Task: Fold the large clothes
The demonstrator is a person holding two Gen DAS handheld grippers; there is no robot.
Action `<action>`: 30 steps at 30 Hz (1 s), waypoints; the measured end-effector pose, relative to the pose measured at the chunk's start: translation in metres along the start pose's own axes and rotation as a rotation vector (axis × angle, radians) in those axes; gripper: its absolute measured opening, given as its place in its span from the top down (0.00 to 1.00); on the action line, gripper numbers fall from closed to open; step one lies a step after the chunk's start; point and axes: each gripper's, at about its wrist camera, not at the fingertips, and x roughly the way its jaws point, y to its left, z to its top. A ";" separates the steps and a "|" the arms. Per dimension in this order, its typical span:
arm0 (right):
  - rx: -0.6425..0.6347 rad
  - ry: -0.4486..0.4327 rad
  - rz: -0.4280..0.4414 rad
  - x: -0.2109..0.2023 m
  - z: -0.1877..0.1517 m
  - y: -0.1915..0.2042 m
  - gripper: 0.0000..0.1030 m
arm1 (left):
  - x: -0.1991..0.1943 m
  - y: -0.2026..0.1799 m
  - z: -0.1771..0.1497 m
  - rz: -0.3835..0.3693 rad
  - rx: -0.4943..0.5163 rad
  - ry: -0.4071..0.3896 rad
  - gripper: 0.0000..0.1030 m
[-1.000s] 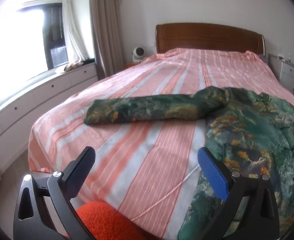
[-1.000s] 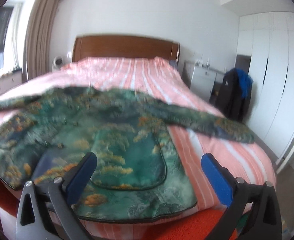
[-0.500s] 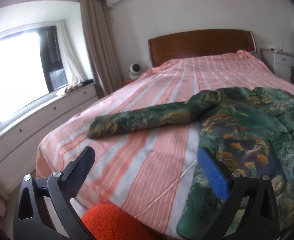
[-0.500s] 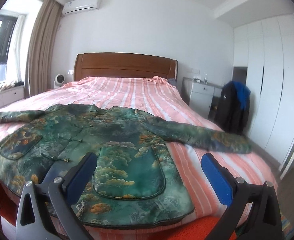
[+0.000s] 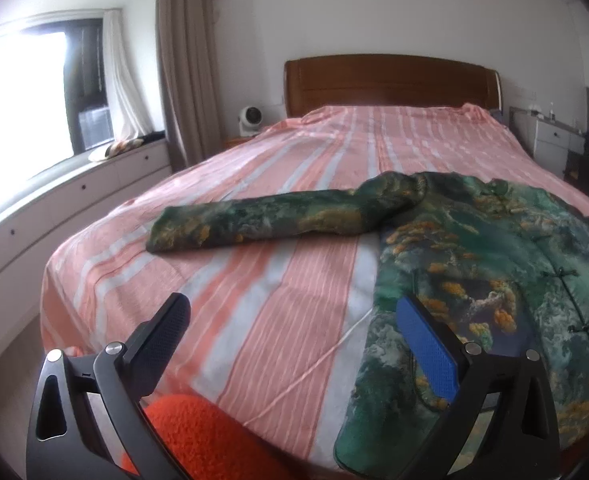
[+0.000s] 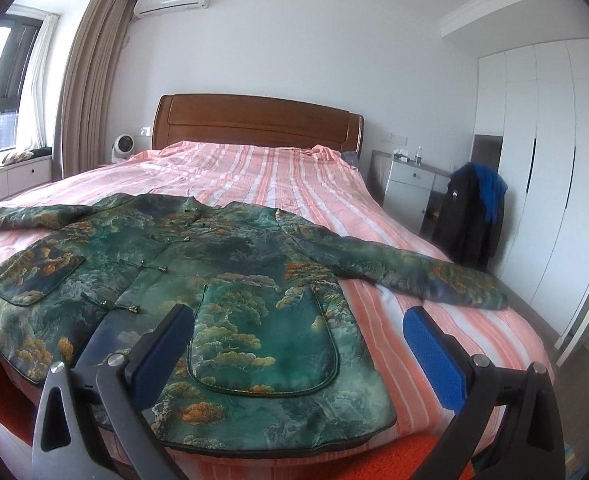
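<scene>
My left gripper (image 5: 294, 344) and right gripper (image 6: 298, 344), jaws wide apart and empty, green jacket (image 6: 198, 264) flat on striped bed (image 5: 278, 280), no readable writing.

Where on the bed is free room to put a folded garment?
Free: the striped bedspread between headboard and jacket collar, and the strip under the left sleeve. Crowded: the foot end, covered by the green jacket.

bright window (image 5: 18, 92), wooden headboard (image 6: 254, 128), white wardrobe (image 6: 550, 168)
</scene>
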 end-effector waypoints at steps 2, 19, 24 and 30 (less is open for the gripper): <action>-0.006 0.007 0.001 0.002 0.000 0.001 0.00 | 0.002 0.006 0.001 0.012 -0.034 0.007 0.00; 0.009 0.032 0.008 0.009 -0.001 0.002 0.00 | 0.010 0.013 0.000 0.022 -0.066 0.032 0.00; 0.014 0.035 0.007 0.011 -0.002 0.002 0.00 | 0.012 0.017 0.000 0.026 -0.105 0.043 0.00; 0.014 0.034 0.007 0.011 -0.002 0.002 0.00 | 0.016 0.024 -0.002 0.035 -0.135 0.059 0.00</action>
